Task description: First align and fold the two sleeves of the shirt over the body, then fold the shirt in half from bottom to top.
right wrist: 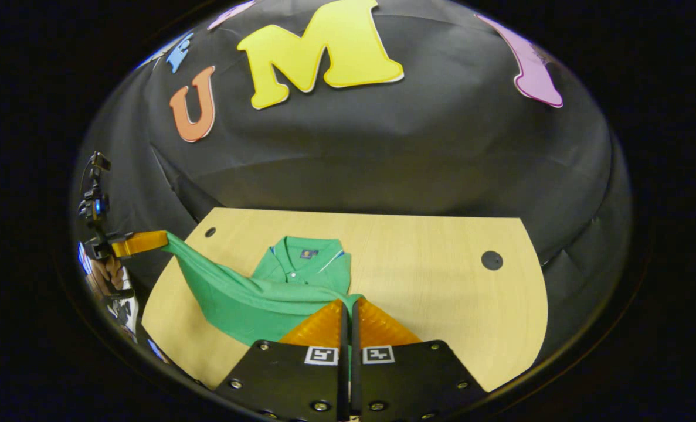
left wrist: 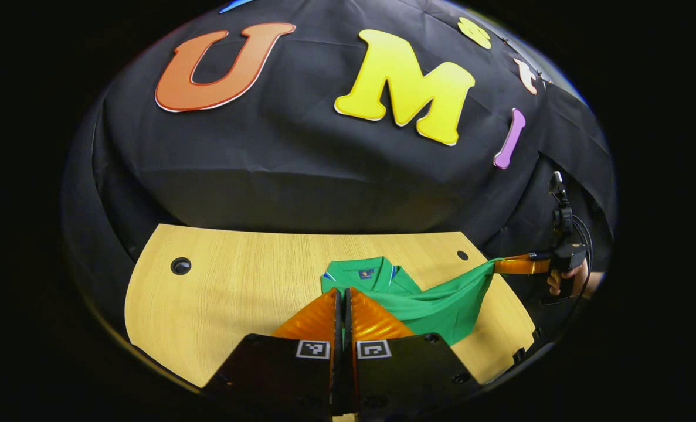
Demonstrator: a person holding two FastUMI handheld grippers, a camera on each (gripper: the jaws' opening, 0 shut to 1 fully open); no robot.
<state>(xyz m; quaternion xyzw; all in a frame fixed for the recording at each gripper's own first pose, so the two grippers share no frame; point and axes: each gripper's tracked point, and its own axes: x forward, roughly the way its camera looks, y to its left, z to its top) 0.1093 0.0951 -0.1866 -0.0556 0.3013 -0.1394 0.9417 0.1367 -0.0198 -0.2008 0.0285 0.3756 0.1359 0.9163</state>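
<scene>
A green polo shirt (left wrist: 441,305) lies on the wooden table (left wrist: 236,281), collar (left wrist: 364,274) toward the far side. Its near edge is lifted and stretched between both grippers. In the left gripper view, my left gripper (left wrist: 343,293) is shut on one corner of that edge, and the right gripper (left wrist: 497,265) pinches the other corner off the table's right side. In the right gripper view, my right gripper (right wrist: 350,302) is shut on the shirt (right wrist: 236,299), with the left gripper (right wrist: 163,239) holding the far corner at the left. The collar (right wrist: 301,257) rests flat on the table.
The table (right wrist: 441,281) has round cable holes (right wrist: 492,259) (left wrist: 180,265) near its far corners. A person's hand (left wrist: 559,281) holds the right gripper beyond the table edge. The black cloth wall stands right behind the table.
</scene>
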